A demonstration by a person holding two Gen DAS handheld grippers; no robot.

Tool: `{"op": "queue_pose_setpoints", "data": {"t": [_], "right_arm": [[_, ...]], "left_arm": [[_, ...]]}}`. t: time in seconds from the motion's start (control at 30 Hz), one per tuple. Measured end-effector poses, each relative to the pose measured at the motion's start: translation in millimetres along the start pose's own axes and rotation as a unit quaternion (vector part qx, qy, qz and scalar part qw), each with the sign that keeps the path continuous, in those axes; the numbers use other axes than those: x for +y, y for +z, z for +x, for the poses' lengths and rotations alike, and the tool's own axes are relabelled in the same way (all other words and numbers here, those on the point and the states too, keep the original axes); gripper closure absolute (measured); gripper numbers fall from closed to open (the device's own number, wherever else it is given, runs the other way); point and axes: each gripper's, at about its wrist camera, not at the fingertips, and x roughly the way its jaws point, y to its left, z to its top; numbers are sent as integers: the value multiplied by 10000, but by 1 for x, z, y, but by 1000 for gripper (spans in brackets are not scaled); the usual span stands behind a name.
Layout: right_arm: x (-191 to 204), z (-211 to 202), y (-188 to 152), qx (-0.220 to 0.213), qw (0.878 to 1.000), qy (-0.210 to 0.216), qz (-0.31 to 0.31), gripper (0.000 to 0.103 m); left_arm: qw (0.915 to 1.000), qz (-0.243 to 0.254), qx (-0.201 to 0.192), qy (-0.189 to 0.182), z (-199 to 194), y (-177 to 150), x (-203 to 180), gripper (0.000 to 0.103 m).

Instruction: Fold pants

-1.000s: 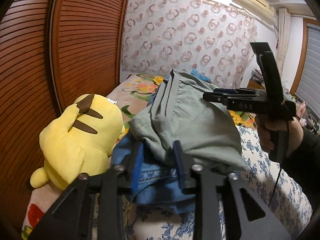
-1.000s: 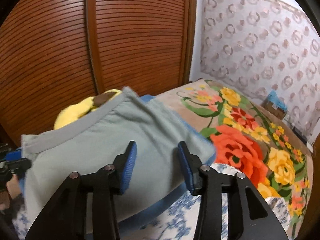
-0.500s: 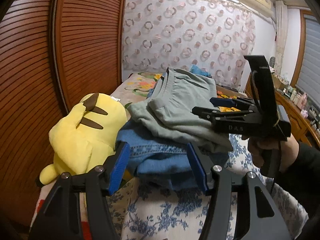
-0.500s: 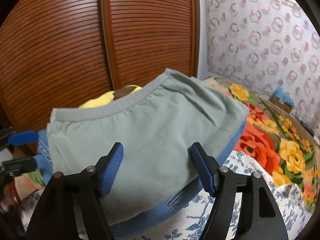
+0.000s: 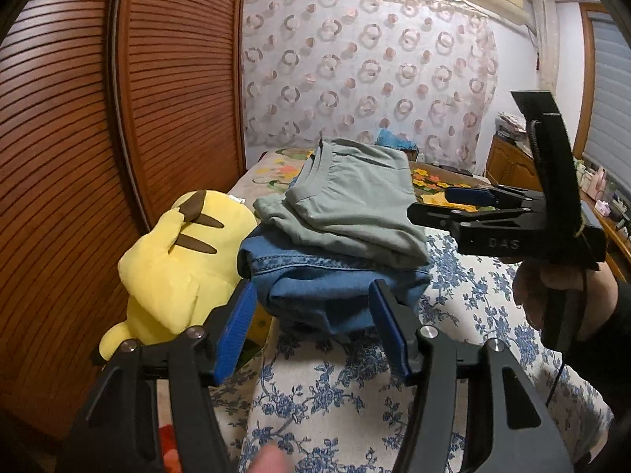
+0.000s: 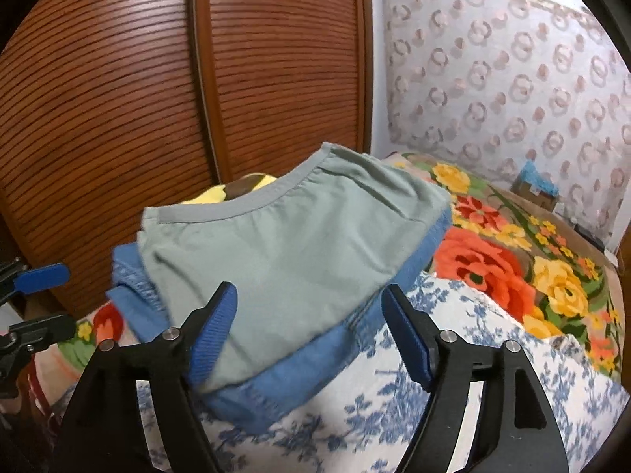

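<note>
Folded grey-green pants [image 5: 355, 205] stacked on folded blue jeans [image 5: 327, 291], both on the bed [image 5: 465, 276] over a blue-flowered white sheet [image 5: 347, 402], just right of a yellow plush toy [image 5: 177, 268] lying against the slatted wooden wardrobe doors [image 5: 79, 157]. Seen from the left wrist: stack just beyond the left gripper [image 5: 311, 327], near edge of the jeans showing between the two blue pads [image 5: 236, 327], no pad pressing on cloth; jaws spread to a middling width, holding nothing. Pointed down at a slant toward the near end of the stack. Seen from the right wrist: pants [image 6: 292, 252] and jeans [image 6: 284, 386] filling the space ahead of the right gripper [image 6: 311, 335], near corner of the stack lying between the pads; left pad [image 6: 213, 331] overlapping the pants' edge in view, contact impossible to tell; right pad clear of the cloth, over the sheet. Jaws wide and opening, gripping nothing. Right gripper [image 5: 465, 209] in the left view level with the top of the stack at its right side, carried by a hand [image 5: 552, 291] in a dark sleeve [image 5: 607, 339], tilted downward. Left gripper's tips [image 6: 35, 299] at the far left edge of the right view. Orange and yellow flowered blanket [image 6: 512, 268] farther along the bed, patterned curtain [image 5: 366, 75] behind.
</note>
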Motion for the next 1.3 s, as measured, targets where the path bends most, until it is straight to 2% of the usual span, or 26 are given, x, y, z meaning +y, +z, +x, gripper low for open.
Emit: {"op": "queue_pose_setpoints", "data": {"t": [0.2,0.7,1.3], "right_arm": [[5,-31,-12,-168,9997,-116,130,16],[15,-105,-41,-648,9965,-416,316,15],[15,-193,-89,-969,9818,-1450,759,15]], "left_arm": [[9999,-58,-100,-112,-16,0,-6,44],[9992,101,-371,-76,-46,3,-29,44],[9968,515,-365,-500,-63,-9,-77,44]]}}
